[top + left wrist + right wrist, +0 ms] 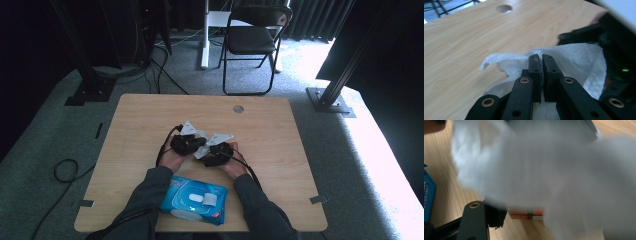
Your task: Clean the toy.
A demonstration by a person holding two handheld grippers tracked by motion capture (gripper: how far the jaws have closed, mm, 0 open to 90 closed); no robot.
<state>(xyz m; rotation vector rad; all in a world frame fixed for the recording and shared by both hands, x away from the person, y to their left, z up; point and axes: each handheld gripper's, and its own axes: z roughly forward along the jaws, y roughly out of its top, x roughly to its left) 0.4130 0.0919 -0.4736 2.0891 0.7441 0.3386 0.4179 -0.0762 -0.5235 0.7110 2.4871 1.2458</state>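
A crumpled white wipe (201, 148) hangs between my two grippers over the middle of the wooden table (145, 115). My left gripper (196, 143) is shut on it. In the left gripper view the two black jaws (541, 58) meet, with a fold of the wipe (574, 57) pinched between them. My right gripper (208, 152) faces it from the right, right up against the wipe. In the right gripper view the blurred wipe (549, 170) hides all but one black finger (477, 220). A small red and silver thing (526, 214) shows below the wipe.
A blue pack of wipes (195, 201) lies at the table's front edge, between the person's forearms. A round cable hole (238, 108) is near the far edge. A folding chair (252, 40) stands beyond the table, and cables lie on the floor to the left.
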